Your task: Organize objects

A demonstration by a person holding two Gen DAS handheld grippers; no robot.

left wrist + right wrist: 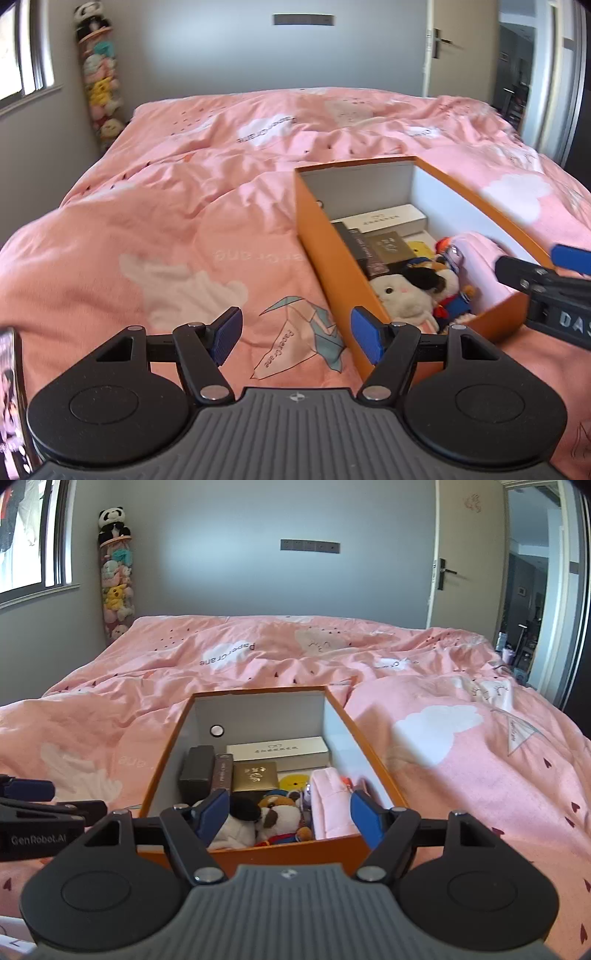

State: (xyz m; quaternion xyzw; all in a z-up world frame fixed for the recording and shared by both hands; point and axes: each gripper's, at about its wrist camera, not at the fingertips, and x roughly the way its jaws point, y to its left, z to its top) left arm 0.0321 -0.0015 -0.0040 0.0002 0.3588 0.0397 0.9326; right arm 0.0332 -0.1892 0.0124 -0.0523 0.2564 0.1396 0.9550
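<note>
An orange box point(173, 746) with white inner walls sits on the pink bed; it also shows in the left wrist view point(325, 258). Inside lie a white case point(277, 751), a gold box point(255, 775), dark boxes point(197, 771), a pink pouch point(330, 805), a white plush point(402, 299) and a small bear plush point(280, 812). My right gripper point(290, 819) is open and empty, just above the box's near edge. My left gripper point(295, 339) is open and empty over the quilt, left of the box.
The pink quilt point(166, 229) covers the whole bed. A tall tube of plush toys point(116, 587) stands in the far left corner by the window. A door point(461, 561) stands open at the right. A phone-like object point(9, 406) is at the left edge.
</note>
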